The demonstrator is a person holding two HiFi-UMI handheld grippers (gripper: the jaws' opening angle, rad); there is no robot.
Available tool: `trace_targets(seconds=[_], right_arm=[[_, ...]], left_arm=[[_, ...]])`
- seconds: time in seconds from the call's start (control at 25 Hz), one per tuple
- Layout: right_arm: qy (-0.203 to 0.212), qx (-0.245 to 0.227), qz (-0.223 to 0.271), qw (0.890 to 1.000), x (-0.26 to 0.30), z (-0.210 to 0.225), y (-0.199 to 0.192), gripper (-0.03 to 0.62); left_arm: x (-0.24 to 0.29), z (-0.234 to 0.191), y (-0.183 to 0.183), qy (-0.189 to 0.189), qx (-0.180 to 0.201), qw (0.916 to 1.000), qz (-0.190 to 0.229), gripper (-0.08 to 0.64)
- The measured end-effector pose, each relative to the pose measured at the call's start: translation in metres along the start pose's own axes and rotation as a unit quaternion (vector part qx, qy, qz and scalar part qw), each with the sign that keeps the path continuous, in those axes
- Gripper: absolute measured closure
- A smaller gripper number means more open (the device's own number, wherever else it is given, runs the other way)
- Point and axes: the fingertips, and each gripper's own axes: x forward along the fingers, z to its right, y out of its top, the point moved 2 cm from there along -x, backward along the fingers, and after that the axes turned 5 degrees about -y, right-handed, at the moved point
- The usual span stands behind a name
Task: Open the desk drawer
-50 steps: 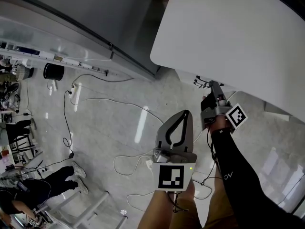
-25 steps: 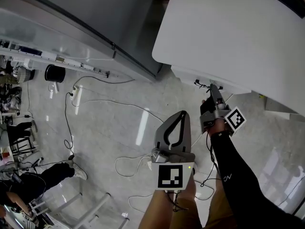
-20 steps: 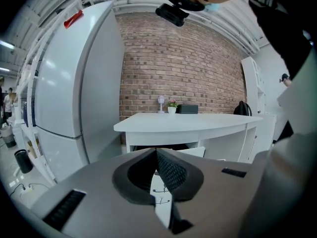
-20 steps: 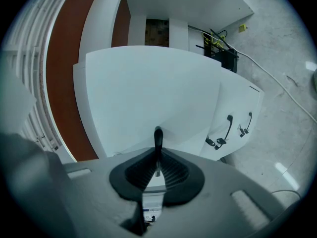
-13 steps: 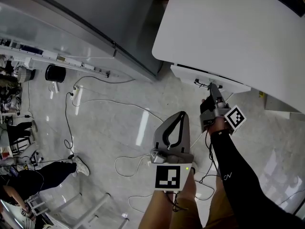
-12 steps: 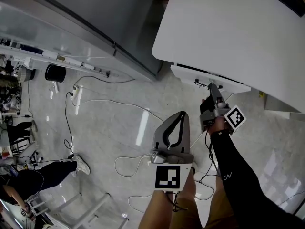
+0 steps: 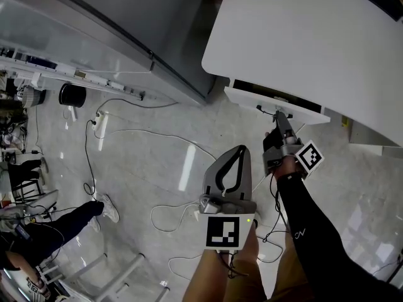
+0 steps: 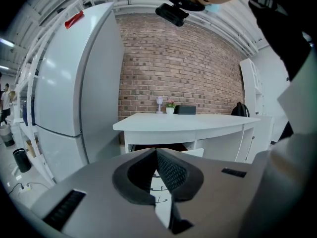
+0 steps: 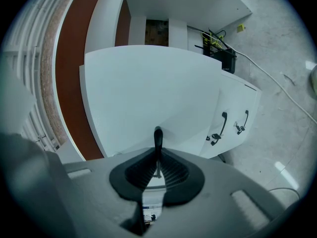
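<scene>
The white desk (image 7: 302, 36) fills the head view's upper right. Its drawer (image 7: 277, 99) sticks out a little from under the top, with a dark gap behind its front. My right gripper (image 7: 280, 118) is shut on the drawer's black handle (image 7: 269, 110). In the right gripper view that handle (image 9: 158, 137) stands between the pads, against the white drawer front (image 9: 148, 93). My left gripper (image 7: 244, 148) hovers over the floor left of the drawer, shut with nothing in it. From the left gripper view, the left gripper (image 8: 156, 152) faces the desk (image 8: 188, 123).
A large grey-white fridge (image 7: 126, 24) stands left of the desk. Cables (image 7: 126, 134) run over the pale floor, near a black bin (image 7: 70, 94). A person's legs (image 7: 63, 222) are at the lower left. Beyond the desk, a white cabinet has two black handles (image 9: 221, 125).
The drawer has slid out from under the desk top toward me, and a dark gap has opened behind its front. The right gripper stays on the handle. The person at the lower left has shifted.
</scene>
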Motion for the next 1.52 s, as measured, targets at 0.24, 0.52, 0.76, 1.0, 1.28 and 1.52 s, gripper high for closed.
trace_targets(seconds=[0.24, 0.52, 0.76, 1.0, 1.28, 1.52], right_arm=[[-0.002, 0.000, 0.002, 1.000, -0.001, -0.001, -0.001, 0.568], [-0.003, -0.002, 0.006, 1.000, -0.002, 0.000, 0.000, 0.568], [-0.006, -0.002, 0.008, 1.000, -0.005, -0.001, -0.002, 0.568], [-0.005, 0.000, 0.011, 1.000, -0.010, 0.002, -0.007, 0.568], [-0.006, 0.006, 0.016, 1.000, -0.016, 0.007, -0.014, 0.568], [-0.003, 0.005, 0.021, 1.000, -0.020, 0.006, -0.016, 0.568]], left_arm=[[-0.004, -0.002, -0.003, -0.003, 0.012, 0.9999, -0.004, 0.552], [-0.006, -0.003, -0.007, -0.025, 0.061, 0.9976, -0.020, 0.552], [-0.005, -0.008, -0.003, -0.009, 0.009, 0.9999, -0.002, 0.552], [-0.005, -0.008, -0.006, -0.013, 0.015, 0.9998, -0.004, 0.552], [-0.007, -0.002, -0.006, -0.026, 0.011, 0.9996, -0.001, 0.552], [-0.016, -0.004, -0.005, -0.020, -0.029, 0.9993, 0.013, 0.552]])
